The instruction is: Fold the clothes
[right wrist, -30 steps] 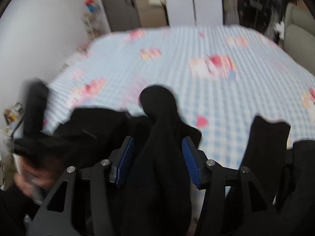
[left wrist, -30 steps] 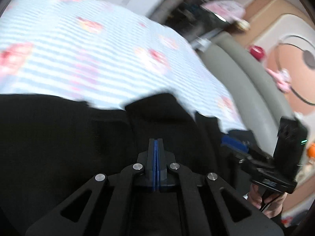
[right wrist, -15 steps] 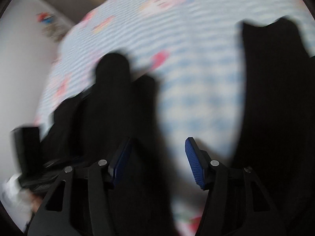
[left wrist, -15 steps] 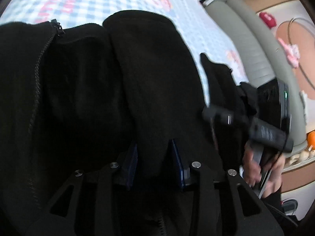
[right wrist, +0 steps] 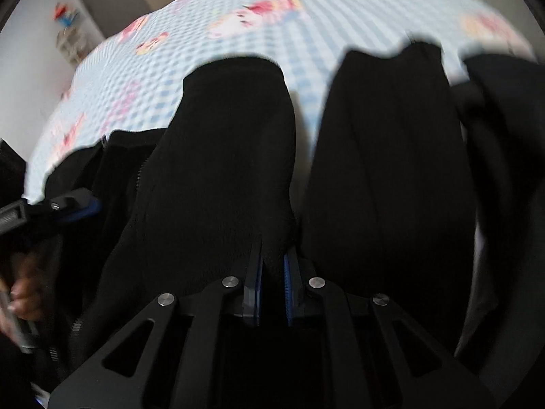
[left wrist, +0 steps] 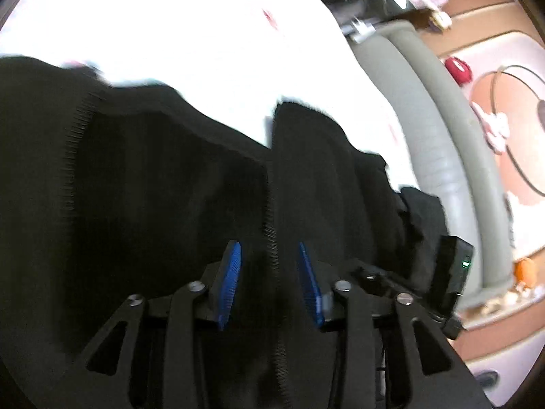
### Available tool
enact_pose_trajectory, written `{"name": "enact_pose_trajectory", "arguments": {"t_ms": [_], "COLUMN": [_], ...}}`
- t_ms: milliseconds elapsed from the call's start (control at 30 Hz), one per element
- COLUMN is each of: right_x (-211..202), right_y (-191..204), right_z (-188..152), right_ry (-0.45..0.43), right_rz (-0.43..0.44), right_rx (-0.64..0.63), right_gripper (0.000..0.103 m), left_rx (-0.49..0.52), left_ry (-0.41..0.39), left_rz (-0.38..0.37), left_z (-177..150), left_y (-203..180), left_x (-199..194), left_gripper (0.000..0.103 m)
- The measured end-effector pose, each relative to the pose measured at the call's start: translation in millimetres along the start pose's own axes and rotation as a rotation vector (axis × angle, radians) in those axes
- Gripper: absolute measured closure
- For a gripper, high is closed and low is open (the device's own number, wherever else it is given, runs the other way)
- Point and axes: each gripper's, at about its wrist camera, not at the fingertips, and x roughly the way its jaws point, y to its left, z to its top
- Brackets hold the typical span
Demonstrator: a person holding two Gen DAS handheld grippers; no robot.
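1. Left wrist view — the left gripper (left wrist: 269, 283) hovers low over a black zip-up jacket (left wrist: 153, 204), its blue pads (left wrist: 229, 284) spread apart with the zipper teeth (left wrist: 270, 225) running between them; nothing is clamped.
2. Right wrist view — the right gripper (right wrist: 272, 284) is nearly closed, its pads pinching a fold of the jacket just at the base of a sleeve (right wrist: 224, 156).
3. Location of the garment: the jacket lies spread on a bed with a blue-checked sheet (right wrist: 238, 13) printed with pink cartoon figures; a grey padded bed frame (left wrist: 432, 129) borders it.
4. Step in hand, by judgement: early folding — a sleeve is being taken hold of so it can be laid across the body of the jacket.
5. Next move, by judgement: the right gripper should keep its pinch and carry the sleeve inward, while the left closes on the zipper edge to hold the front panel flat.
6. Count: one jacket, two grippers, and two long black sleeve-like lobes in the right wrist view, the second (right wrist: 391, 156) lying apart to the right; further dark cloth at the far right edge cannot be identified.
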Motion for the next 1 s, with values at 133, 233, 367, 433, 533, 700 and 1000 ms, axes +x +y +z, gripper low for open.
{"name": "enact_pose_trajectory", "arguments": {"t_ms": [133,233,367,433,533,700,1000], "right_x": [-3.0,-10.1,-29.7,-39.5,-54.1,-48.8,53.3], "right_y": [0.9,6.5,17.3,22.7,30.9,43.1,38.2], "right_z": [1.5,4.2,9.6,12.3,16.4,24.8,63.7], "right_ry": [-0.004,-0.013,-0.049,-0.067,-0.094,-0.071,0.132], "right_rz": [0.020,0.058,0.168,0.223,0.306,0.325,0.273], "right_rx": [-0.018,-0.039,-0.059,-0.069,-0.084,-0.083,0.018], "right_gripper": [0.090,0.090,0.089,0.089,0.080,0.068,0.018], "left_rx": [0.053,0.078,0.178,0.204,0.229,0.187,0.018], "left_ry": [0.058,0.052,-0.093,-0.172,-0.235,-0.256,-0.140], "left_rz": [0.071,0.150,0.192,0.216,0.274,0.379,0.328], "left_z": [2.3,0.1,-12.9,-23.7,-41.4,-61.9,-32.6], "left_y": [-17.4,-18.0,-51.6,-66.4,-81.7,-55.2,37.0], "left_x": [43.4,47.0,-0.3,-36.3,-85.3,-149.1,-121.7], "left_gripper": [0.040,0.069,0.093,0.093,0.093,0.093,0.074]}}
